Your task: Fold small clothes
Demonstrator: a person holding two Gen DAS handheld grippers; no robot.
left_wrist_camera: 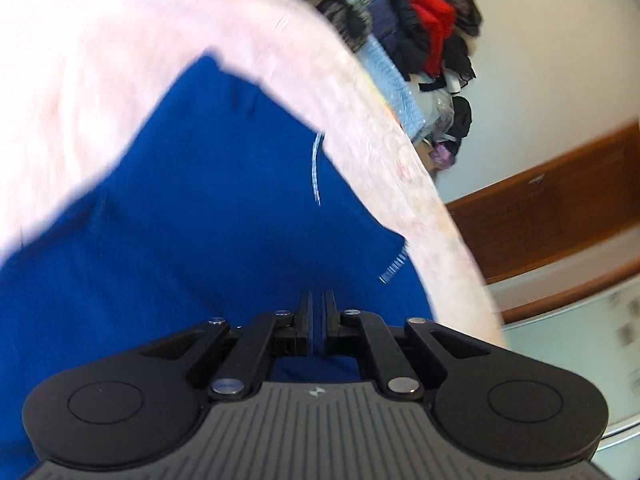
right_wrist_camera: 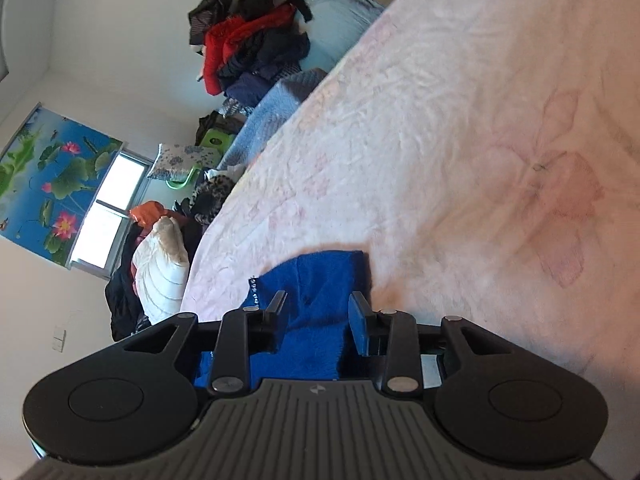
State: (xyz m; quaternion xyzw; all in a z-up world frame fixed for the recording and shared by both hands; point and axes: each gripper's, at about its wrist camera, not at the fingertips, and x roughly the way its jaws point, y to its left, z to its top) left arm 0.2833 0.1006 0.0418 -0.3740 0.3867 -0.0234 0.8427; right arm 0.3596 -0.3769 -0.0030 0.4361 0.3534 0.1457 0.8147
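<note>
**Blue garment on the pink bedspread**

The left gripper (left_wrist_camera: pixel 318 312) is clenched on the blue garment (left_wrist_camera: pixel 192 208), a sliver of blue cloth between its fingers. The right gripper (right_wrist_camera: pixel 318 312) stands released, jaws apart, the cloth lying between them (pads not pressing). The garment rests on the pink bedspread (right_wrist_camera: pixel 440 120), a clothes pile (right_wrist_camera: pixel 256 48) beyond

Pink bedspread (right_wrist_camera: pixel 460 128) open — clothes pile (right_wrist_camera: pixel 256 44) blocks far edge.
</note>
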